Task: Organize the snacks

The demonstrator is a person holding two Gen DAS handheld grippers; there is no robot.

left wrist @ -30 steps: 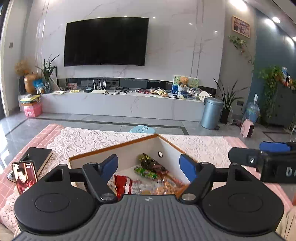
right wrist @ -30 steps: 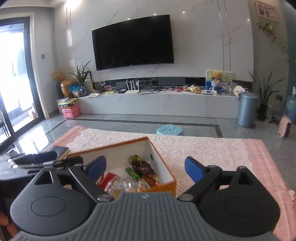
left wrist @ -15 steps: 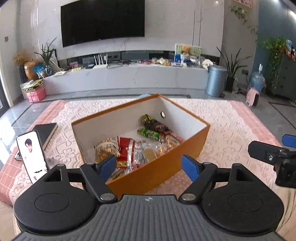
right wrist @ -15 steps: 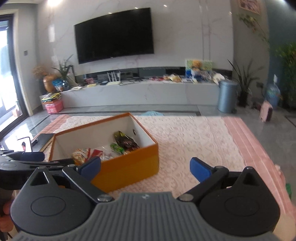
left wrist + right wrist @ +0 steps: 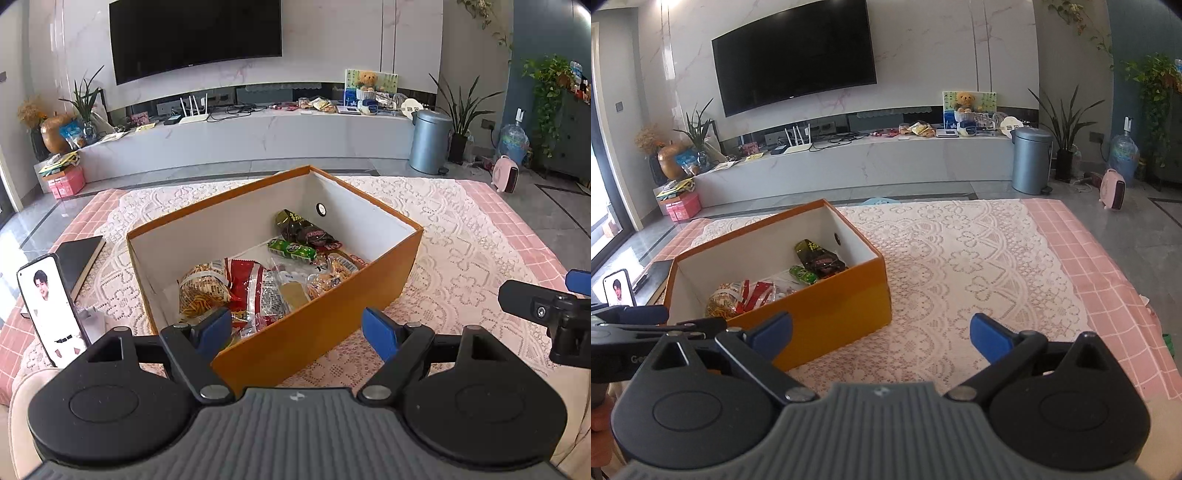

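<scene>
An open orange box [image 5: 325, 317] [image 5: 827, 314] sits on a lace-covered table and holds several snack packs: a noodle-snack bag [image 5: 201, 290], a red pack [image 5: 251, 284], a green pack [image 5: 291, 250] and a dark pack [image 5: 303, 230]. My left gripper [image 5: 297, 328] hangs open over the box's near corner, its fingers empty. My right gripper [image 5: 881, 334] is open wide to the right of the box, above bare lace, and holds nothing. In the left wrist view the right gripper's fingers [image 5: 535, 299] show at the far right.
A phone [image 5: 51, 310] stands propped at the table's left, beside a dark notebook [image 5: 79, 258]. The lace cloth [image 5: 979, 266] spreads over a pink checked cover. Beyond the table are a TV wall, a low console and a grey bin [image 5: 1030, 160].
Both grippers have sunk and tipped downward, so the box and table fill more of each view. The right gripper's jaws stand a little wider than a second ago.
</scene>
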